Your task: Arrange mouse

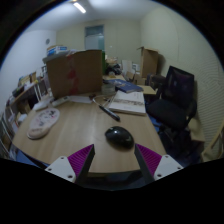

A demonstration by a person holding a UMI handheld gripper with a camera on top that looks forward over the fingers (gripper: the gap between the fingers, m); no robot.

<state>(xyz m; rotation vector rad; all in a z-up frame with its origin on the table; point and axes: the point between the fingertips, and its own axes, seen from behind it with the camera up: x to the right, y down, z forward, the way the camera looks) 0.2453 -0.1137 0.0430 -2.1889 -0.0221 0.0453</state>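
The black mouse (119, 137) lies on the wooden desk (75, 125), just ahead of my gripper (113, 160), whose fingers are spread and empty. It looks light, rigid and slick-domed; I'd pinch its flanks. A pen (108, 112) lies beyond the mouse.

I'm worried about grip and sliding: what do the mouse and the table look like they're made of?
The mouse, just ahead of the open hand-held gripper, looks like black plastic with a smooth, slightly glossy shell. The table looks like light wood or laminate, matte and pale tan; which one is unclear.
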